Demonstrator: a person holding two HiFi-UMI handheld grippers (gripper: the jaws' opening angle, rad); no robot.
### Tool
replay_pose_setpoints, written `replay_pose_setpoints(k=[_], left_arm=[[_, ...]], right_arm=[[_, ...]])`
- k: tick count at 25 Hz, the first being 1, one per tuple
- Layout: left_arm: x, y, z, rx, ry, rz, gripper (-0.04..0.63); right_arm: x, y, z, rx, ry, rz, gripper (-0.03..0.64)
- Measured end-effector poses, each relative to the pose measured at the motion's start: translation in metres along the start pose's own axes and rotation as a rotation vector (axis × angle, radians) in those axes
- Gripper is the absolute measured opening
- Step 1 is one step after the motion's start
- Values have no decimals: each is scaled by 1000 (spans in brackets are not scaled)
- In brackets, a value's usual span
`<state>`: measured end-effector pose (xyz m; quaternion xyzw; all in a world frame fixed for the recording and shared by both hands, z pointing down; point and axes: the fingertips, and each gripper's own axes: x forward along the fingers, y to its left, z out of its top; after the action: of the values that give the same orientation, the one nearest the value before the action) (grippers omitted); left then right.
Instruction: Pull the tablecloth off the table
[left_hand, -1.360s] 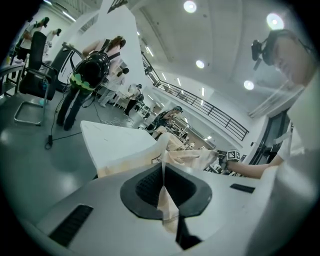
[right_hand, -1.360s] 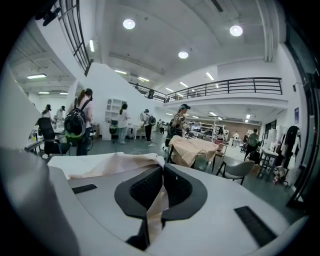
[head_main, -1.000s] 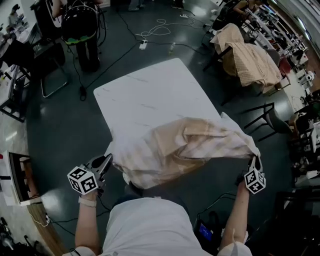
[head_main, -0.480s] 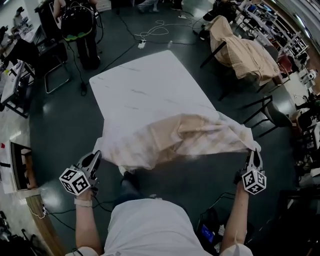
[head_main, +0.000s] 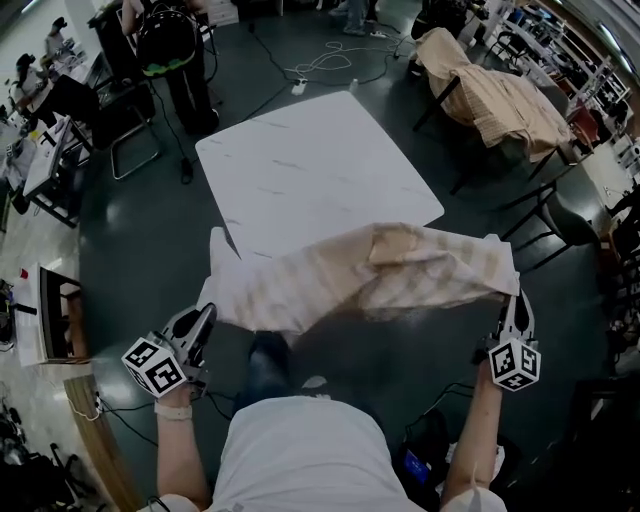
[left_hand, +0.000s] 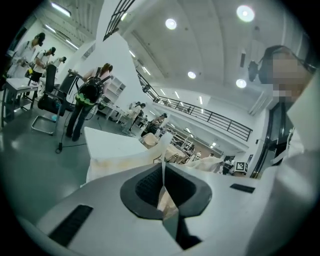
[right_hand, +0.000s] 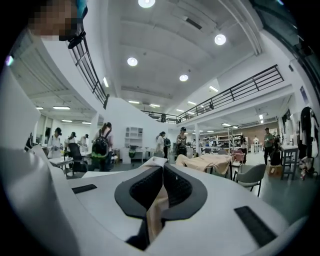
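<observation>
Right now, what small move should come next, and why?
Probably draw the left gripper and right gripper back toward the person: both are shut on the tablecloth, whose far edge seems to lie on the table's near edge.

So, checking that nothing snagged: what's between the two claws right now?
The tablecloth, stretched from the left claw to the right claw, each shut on its edge. The head view shows it.

Dark floor (head_main: 140, 260), ceiling spotlights (right_hand: 132, 61), seemingly mezzanine railing (right_hand: 240, 91)
</observation>
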<state>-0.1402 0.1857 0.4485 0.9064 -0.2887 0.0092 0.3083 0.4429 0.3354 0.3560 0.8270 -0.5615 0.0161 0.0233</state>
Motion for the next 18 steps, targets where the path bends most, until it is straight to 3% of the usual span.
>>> replay_pose_setpoints(k=[11, 15, 18], left_arm=[[-18, -69, -5, 38, 59, -138, 11], [1, -66, -6, 93, 138, -151, 11], [22, -77, -6, 93, 182, -236, 11]], right_arm=[[-61, -9, 20, 38, -52, -31, 31], [-77, 1, 25, -3, -53, -54, 31], [-92, 7, 33, -19, -65, -90, 31]])
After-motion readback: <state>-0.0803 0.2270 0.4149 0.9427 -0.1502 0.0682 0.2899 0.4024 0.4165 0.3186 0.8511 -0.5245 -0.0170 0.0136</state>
